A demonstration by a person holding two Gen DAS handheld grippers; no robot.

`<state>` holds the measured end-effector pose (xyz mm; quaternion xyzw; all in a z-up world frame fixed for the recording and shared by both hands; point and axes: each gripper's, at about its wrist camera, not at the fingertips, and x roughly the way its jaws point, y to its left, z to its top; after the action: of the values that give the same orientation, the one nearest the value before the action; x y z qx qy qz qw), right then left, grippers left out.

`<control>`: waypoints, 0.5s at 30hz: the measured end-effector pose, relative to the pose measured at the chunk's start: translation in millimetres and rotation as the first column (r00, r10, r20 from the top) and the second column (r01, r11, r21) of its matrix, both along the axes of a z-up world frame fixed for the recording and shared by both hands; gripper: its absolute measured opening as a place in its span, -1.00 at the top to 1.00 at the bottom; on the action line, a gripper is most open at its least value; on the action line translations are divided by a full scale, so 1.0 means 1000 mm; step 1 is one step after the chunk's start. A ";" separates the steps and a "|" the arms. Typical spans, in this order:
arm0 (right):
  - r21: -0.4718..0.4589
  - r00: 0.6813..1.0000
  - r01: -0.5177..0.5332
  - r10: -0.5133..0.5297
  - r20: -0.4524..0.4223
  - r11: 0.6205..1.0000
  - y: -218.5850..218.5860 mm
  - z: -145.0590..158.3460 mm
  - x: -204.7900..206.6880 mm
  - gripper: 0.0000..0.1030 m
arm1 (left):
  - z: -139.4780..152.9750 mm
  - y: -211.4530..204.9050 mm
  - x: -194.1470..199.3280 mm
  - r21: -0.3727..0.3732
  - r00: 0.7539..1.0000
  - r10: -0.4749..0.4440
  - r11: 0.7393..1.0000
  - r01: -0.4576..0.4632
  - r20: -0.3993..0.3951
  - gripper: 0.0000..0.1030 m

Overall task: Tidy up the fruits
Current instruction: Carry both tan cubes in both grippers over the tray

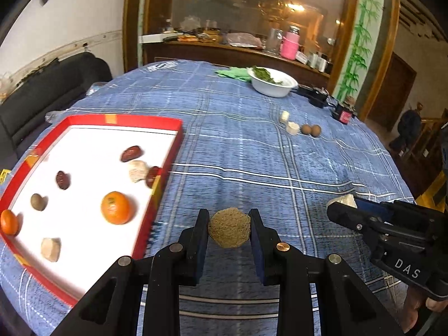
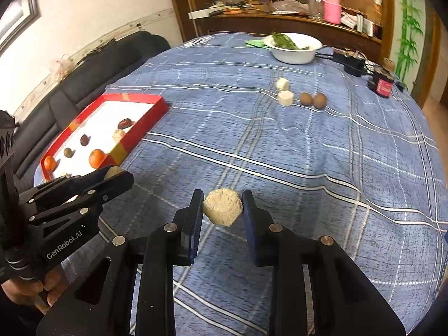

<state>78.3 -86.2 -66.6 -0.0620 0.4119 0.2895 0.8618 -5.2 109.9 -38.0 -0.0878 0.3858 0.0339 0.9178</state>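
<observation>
My left gripper (image 1: pixel 229 224) is shut on a rough tan-brown ball (image 1: pixel 229 231), held above the blue checked cloth just right of the red tray (image 1: pixel 165 179). The tray's white floor holds two oranges (image 1: pixel 115 207), dark red dates (image 1: pixel 131 153), a brown nut (image 1: pixel 38 201) and pale chunks (image 1: pixel 51 249). My right gripper (image 2: pixel 222 205) is shut on a pale beige lump (image 2: pixel 222 207), over the cloth nearer the table's middle. In the right wrist view the left gripper (image 2: pixel 116 175) sits at the left beside the tray (image 2: pixel 134 131). Two pale chunks (image 2: pixel 285 98) and two brown round fruits (image 2: pixel 313 99) lie on the cloth farther back.
A white bowl of greens (image 2: pixel 294 53) stands at the table's far side beside a green cloth (image 1: pixel 235 73). Black devices with cables (image 2: pixel 351 63) and a small dark jar (image 2: pixel 382 85) sit at the far right. A dark sofa (image 2: pixel 92 64) runs along the left; a cluttered sideboard (image 2: pixel 280 14) stands behind.
</observation>
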 end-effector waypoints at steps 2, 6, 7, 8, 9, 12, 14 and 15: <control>-0.005 1.000 -0.017 0.017 0.003 1.000 0.007 0.001 -0.003 0.49 | 0.002 0.007 -0.005 0.001 1.000 0.022 1.000 -0.022 0.005 0.47; -0.007 0.998 -0.058 0.058 0.011 0.998 0.025 0.003 -0.008 0.49 | 0.008 0.025 -0.014 0.010 0.997 0.071 0.997 -0.071 0.019 0.47; -0.006 0.998 -0.067 0.067 0.012 0.998 0.030 0.004 -0.009 0.49 | 0.009 0.030 -0.016 0.013 0.996 0.086 0.996 -0.086 0.022 0.47; -0.006 0.997 -0.078 0.078 0.014 0.997 0.034 0.005 -0.010 0.49 | 0.010 0.034 -0.017 0.014 0.995 0.098 0.995 -0.098 0.023 0.47; -0.006 0.995 -0.096 0.096 0.017 0.995 0.042 0.006 -0.011 0.49 | 0.011 0.040 -0.020 0.015 0.993 0.116 0.993 -0.116 0.026 0.47; -0.008 0.991 -0.135 0.135 0.023 0.991 0.061 0.008 -0.015 0.49 | 0.014 0.057 -0.026 0.018 0.987 0.155 0.988 -0.156 0.033 0.47; -0.004 0.985 -0.167 0.167 0.028 0.986 0.075 0.010 -0.018 0.49 | 0.015 0.068 -0.030 0.020 0.983 0.181 0.983 -0.182 0.036 0.47; -0.003 0.983 -0.179 0.179 0.031 0.984 0.082 0.011 -0.020 0.49 | 0.016 0.075 -0.031 0.022 0.979 0.201 0.979 -0.202 0.037 0.47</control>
<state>58.4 -4.6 -56.0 -0.1031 0.3913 0.3647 0.8386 -35.9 185.4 -22.3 -0.1152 0.3588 0.1300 0.9171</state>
